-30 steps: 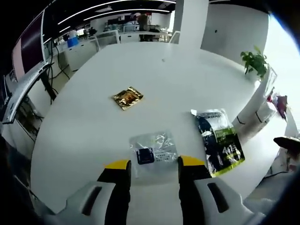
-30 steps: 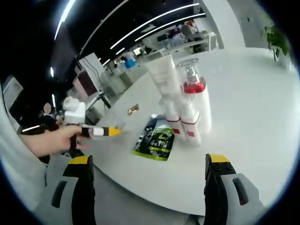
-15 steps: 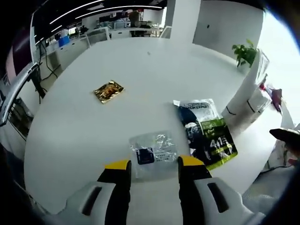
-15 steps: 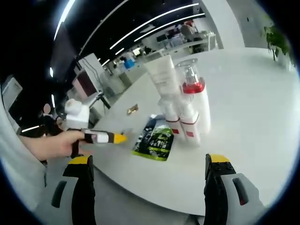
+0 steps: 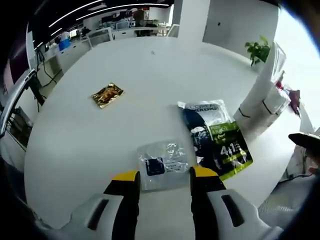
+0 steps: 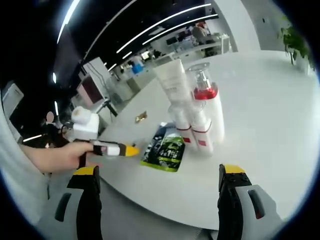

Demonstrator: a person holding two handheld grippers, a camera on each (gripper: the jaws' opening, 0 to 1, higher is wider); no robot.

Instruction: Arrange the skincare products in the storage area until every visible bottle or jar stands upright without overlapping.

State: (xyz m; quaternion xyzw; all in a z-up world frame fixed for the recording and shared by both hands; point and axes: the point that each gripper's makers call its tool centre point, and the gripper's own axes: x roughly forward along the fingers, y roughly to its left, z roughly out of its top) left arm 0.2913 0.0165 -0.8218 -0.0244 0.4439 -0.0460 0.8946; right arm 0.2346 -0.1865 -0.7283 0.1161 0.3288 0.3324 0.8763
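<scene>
Several white skincare bottles stand upright in a tight cluster: a tall tube (image 6: 175, 82), a pump bottle with a red collar (image 6: 206, 107) and two small bottles (image 6: 192, 127). They also show at the right edge (image 5: 260, 100). A green-and-black pouch (image 5: 217, 140) (image 6: 167, 147) lies flat beside them. A clear sachet (image 5: 162, 162) sits between the jaws of my left gripper (image 5: 164, 175), which is shut on its edges. A hand holds that left gripper (image 6: 127, 150) just left of the pouch. My right gripper (image 6: 159, 172) is wide open and holds nothing, short of the bottles.
A gold sachet (image 5: 106, 95) (image 6: 142, 117) lies alone farther out on the white round table (image 5: 150, 65). A potted plant (image 5: 257, 50) stands at the table's far side. Desks and chairs fill the room behind.
My left gripper has moved toward the green pouch, and the clear sachet has stayed between its jaws. The right gripper and the bottles have not moved.
</scene>
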